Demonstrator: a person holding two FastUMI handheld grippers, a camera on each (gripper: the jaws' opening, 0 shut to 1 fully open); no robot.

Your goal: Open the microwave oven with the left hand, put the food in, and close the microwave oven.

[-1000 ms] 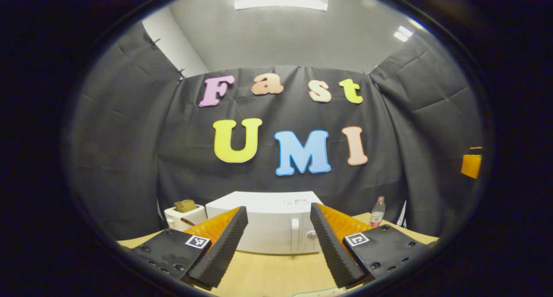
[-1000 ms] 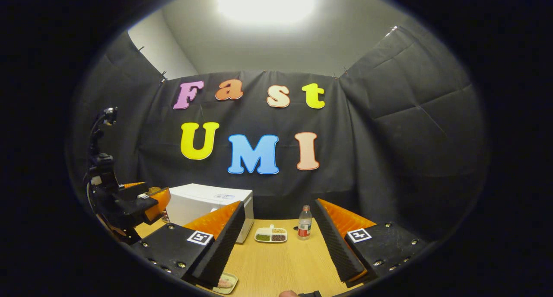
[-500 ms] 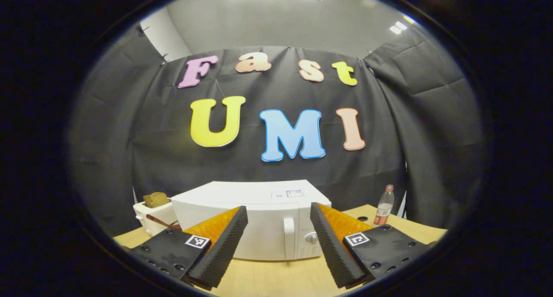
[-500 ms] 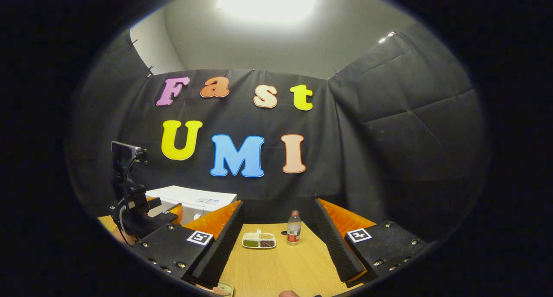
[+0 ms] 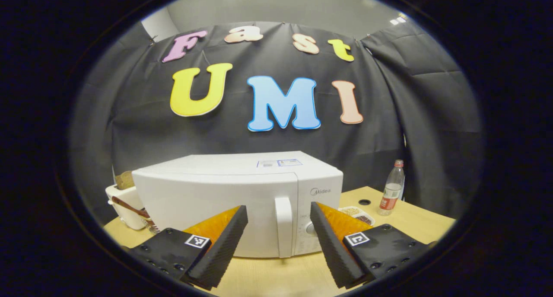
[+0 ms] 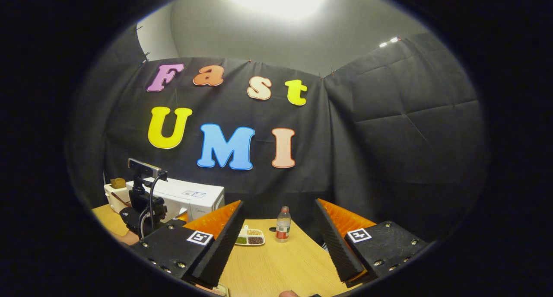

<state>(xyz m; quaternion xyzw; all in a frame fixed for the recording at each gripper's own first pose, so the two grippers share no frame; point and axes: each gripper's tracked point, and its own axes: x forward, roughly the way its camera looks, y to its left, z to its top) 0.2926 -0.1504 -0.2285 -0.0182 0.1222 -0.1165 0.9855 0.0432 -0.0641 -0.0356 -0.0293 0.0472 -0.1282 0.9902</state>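
Left gripper (image 5: 278,228): spread wide, holding nothing, short of the microwave's (image 5: 224,197) front, the door handle (image 5: 283,225) showing between its fingers.
Right gripper (image 6: 278,236): also spread wide and empty, held above the table (image 6: 276,266).
Microwave: door closed, toward the table's far left, near the back edge.
Step in hand: reaching for the handle; I'd centre the fingers on it, close firmly, then pull along the door's arc.
Left gripper view: handle and control knob (image 5: 310,228) up close.
Right gripper view: left gripper's camera mast (image 6: 144,189) before the microwave; compartment dish (image 6: 248,237) and bottle (image 6: 283,224) mid-table.
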